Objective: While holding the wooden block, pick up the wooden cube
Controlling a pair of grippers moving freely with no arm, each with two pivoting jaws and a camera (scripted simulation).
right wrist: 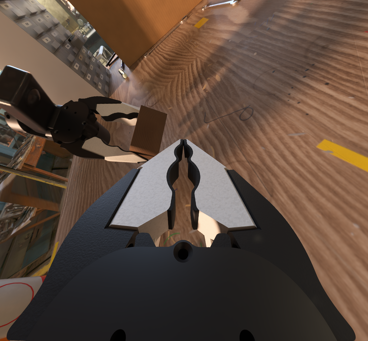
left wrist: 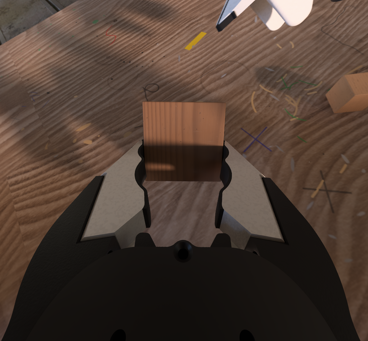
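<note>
A broad wooden tabletop (left wrist: 79, 84), heavily grained and marked with pen scribbles, paint flecks and strips of yellow tape (left wrist: 195, 40), fills both views. At its far side in the right wrist view stands a large cardboard box (right wrist: 127, 13), with a steel wrench (right wrist: 222, 3) lying on the table just beside it and grey drawer cabinets (right wrist: 49, 33) along the wall behind. The left gripper (left wrist: 183, 146) is clamped on the wooden block (left wrist: 184, 132), a flat-faced reddish-brown piece pinched on two opposite sides between the fingertips and carried clear of the table, its near half in shadow; the right wrist view shows the same grip from the side, block (right wrist: 149, 130) sticking out past the fingers. The right gripper (right wrist: 183, 142) has its tips pressed together with nothing between them, hovering over bare table near the block. The wooden cube (left wrist: 350, 94), paler and smaller, sits on the table at the right edge of the left wrist view, well apart from both grippers
</note>
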